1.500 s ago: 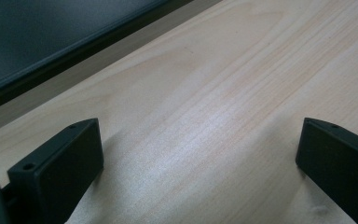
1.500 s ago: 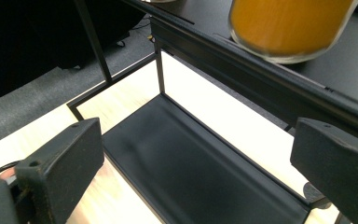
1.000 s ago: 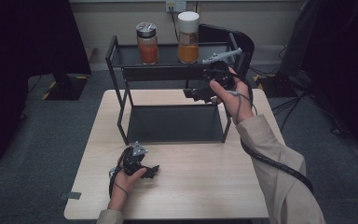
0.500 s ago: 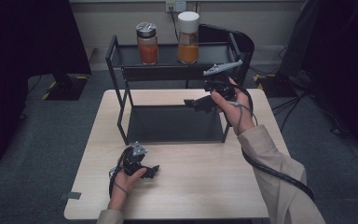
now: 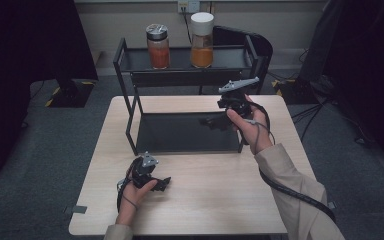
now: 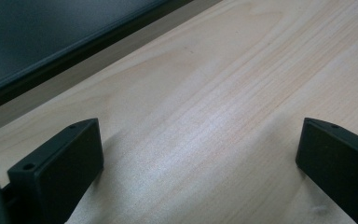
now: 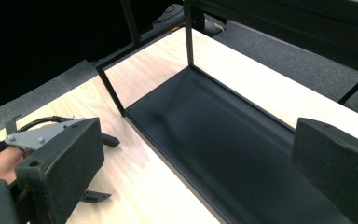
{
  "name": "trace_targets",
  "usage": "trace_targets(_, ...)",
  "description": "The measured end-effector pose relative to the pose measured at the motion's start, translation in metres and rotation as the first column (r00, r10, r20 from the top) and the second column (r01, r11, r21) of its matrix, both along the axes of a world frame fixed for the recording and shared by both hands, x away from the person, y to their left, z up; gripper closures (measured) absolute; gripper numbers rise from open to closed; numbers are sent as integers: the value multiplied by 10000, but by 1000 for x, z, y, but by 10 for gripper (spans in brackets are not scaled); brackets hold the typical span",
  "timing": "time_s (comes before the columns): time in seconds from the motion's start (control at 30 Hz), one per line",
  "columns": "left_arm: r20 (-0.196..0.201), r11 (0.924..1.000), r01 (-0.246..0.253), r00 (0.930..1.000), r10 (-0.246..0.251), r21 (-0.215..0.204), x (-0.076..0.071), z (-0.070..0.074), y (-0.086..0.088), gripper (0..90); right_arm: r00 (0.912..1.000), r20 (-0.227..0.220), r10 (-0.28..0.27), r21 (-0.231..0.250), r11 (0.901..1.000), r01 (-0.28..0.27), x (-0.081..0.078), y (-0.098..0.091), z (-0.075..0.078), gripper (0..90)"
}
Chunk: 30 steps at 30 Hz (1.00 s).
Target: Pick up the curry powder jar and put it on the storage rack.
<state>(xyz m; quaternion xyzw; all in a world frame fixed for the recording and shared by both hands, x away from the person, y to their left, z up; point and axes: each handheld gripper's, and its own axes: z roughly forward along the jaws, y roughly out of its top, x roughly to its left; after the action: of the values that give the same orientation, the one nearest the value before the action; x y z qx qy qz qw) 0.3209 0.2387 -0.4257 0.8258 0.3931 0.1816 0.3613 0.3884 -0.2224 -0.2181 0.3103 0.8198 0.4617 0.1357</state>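
Observation:
A black two-shelf rack (image 5: 130, 107) stands on the wooden table (image 5: 215, 200). On its top shelf are a jar of red-orange contents with a grey lid (image 5: 157, 47) and a taller jar of orange contents with a white lid (image 5: 201, 42). My right gripper (image 5: 212, 121) hovers over the right part of the rack's bottom tray (image 5: 180, 135), open and empty; the right gripper view looks down between its jaws (image 7: 196, 130) along the tray (image 7: 223, 135). My left gripper (image 5: 161, 184) rests on the table in front of the rack, open (image 6: 200, 126) over bare wood.
The left hand and its gripper (image 7: 42, 135) lie near the tray's front corner post (image 7: 109, 88). The tray's dark front edge (image 6: 74, 46) runs just beyond the left jaws. A black chair (image 5: 240, 40) stands behind the rack. Grey carpet surrounds the table.
My right gripper has come down from the top shelf's height toward the bottom tray and a little nearer to me. The left gripper has stayed put.

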Motion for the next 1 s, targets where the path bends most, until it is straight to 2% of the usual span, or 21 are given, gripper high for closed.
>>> trace_targets(0.4, 3, 10000, -3, 10000, 3, -4, 0, 0, 0, 0, 9998, -97, 183, -28, 9998, -183, -4, -3, -15, 17)
trace_targets(1.0, 1, 10000, 1, 10000, -1, 4, 0, 0, 0, 0, 9988, -386, 297, 93, 9995, -293, -7, -16, -47, 17)
